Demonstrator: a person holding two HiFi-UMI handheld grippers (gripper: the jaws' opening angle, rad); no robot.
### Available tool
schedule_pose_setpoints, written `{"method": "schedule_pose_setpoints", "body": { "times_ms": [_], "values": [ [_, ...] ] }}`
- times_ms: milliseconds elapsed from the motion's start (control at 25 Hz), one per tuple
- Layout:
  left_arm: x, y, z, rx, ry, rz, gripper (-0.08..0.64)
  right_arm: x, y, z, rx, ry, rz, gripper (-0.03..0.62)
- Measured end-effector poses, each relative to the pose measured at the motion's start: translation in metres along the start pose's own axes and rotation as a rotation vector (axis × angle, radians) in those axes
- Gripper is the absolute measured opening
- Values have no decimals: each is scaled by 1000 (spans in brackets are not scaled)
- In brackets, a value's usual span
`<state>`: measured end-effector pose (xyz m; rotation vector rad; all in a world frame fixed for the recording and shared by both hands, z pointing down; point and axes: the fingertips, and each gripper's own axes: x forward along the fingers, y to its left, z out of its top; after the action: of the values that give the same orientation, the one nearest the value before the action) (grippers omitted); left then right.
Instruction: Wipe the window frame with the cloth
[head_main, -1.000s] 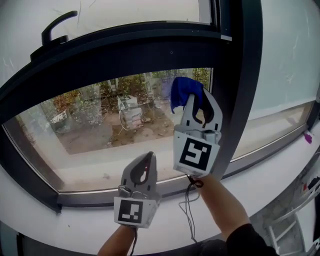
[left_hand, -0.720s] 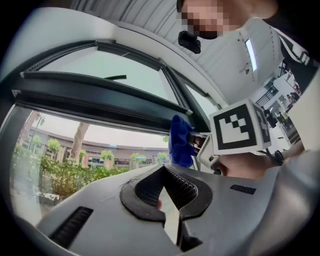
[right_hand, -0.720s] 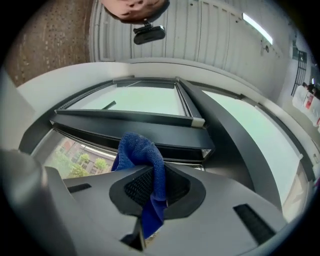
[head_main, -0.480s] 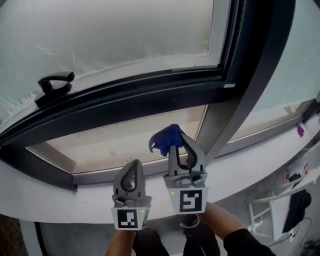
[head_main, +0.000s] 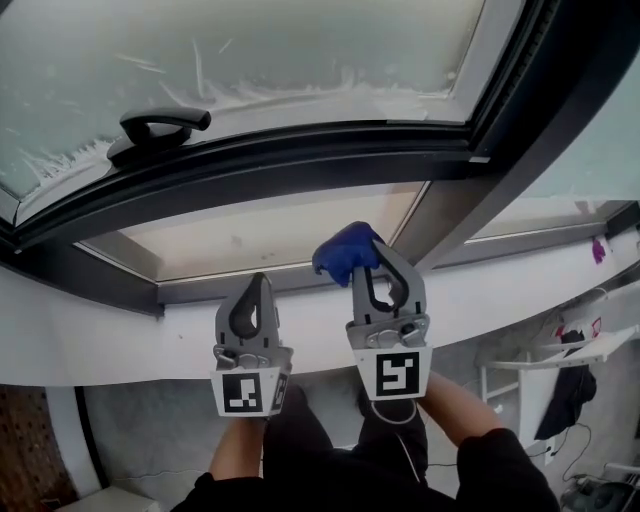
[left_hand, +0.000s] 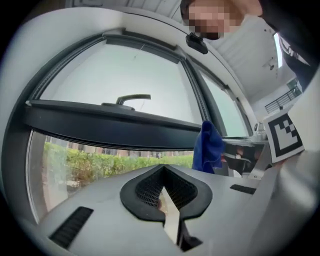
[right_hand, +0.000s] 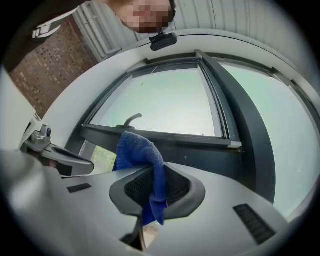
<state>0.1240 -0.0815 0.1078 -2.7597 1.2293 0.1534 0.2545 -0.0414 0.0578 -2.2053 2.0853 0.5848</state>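
A blue cloth (head_main: 345, 252) is pinched in my right gripper (head_main: 375, 255), which is shut on it; a bunch sticks out above the jaws (right_hand: 136, 150) and a tail hangs below them. It also shows in the left gripper view as the blue cloth (left_hand: 209, 148) to the right. My left gripper (head_main: 256, 288) is shut and holds nothing, its pads (left_hand: 162, 187) pressed together. Both grippers hover side by side over the white sill (head_main: 120, 340), short of the dark window frame (head_main: 280, 165), touching neither. The frame's lower rail (right_hand: 200, 145) crosses ahead of the cloth.
A black window handle (head_main: 160, 128) sits on the frame at upper left. A dark vertical post (head_main: 520, 120) runs up the right side. Below the sill at right stand a white rack (head_main: 540, 375) and dark items on the floor. Greenery (left_hand: 100, 160) shows through the lower pane.
Both grippers have drawn back and down from the glass to over the sill, still holding the cloth. The view has tilted, so the frame and handle now sit higher and farther away.
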Motion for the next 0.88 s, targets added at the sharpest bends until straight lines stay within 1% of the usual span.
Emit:
{"method": "schedule_pose_setpoints", "body": {
  "times_ms": [40,160,280,520,640,760,880],
  "values": [
    [3,-3,3,-1,6,-2,5,-1,-1,-2,2,13,11,23],
    [12,-12,15,28,14,-9,5,-1,-8,-5,30,53,41,23],
    [14,-18,22,19,42,5,5,-2,-15,-3,42,90,81,23],
    [7,-21,38,-7,112,113,5,-5,-27,5,39,176,204,23],
    [-6,-24,51,14,145,173,5,-10,-24,11,51,211,282,23],
    [-18,-28,67,20,158,238,5,-16,-19,16,92,232,359,23],
    [-27,-35,84,19,188,303,5,-20,-14,29,145,228,411,23]
  ]
}}
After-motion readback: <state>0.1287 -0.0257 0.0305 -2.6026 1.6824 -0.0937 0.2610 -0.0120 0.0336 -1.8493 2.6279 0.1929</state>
